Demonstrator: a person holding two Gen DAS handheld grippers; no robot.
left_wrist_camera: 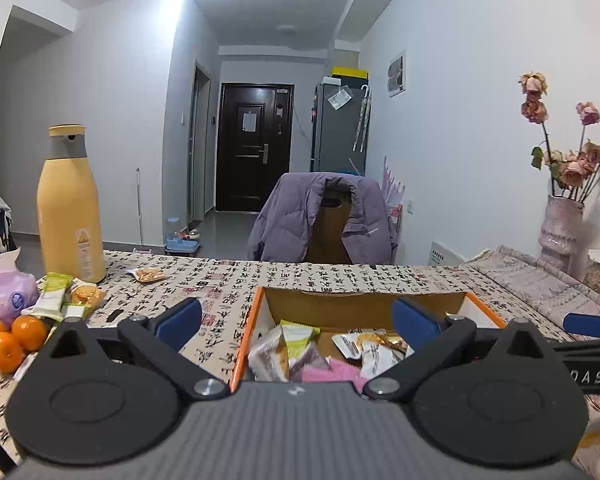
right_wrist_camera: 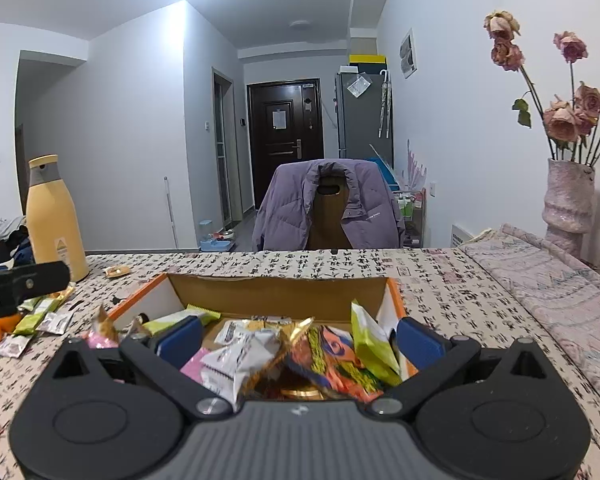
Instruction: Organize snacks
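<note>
The snacks point(right_wrist_camera: 260, 356) mostly lie heaped in the open box point(right_wrist_camera: 276, 296) at mid-desk point(right_wrist_camera: 440, 280); a few loose packets point(left_wrist_camera: 60, 300) remain left of it, beside the oranges point(left_wrist_camera: 12, 340) and bottle point(left_wrist_camera: 70, 208). These look light, crinkly and slippery, with crushable contents, so pinching a sealed end seems best. Left gripper point(left_wrist_camera: 296, 316) and right gripper point(right_wrist_camera: 298, 340) both hover at the box, fingers spread wide, holding nothing.

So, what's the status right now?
Left gripper and right gripper open, empty. Box part filled. Loose snacks by the oranges. Nothing blocking.
</note>
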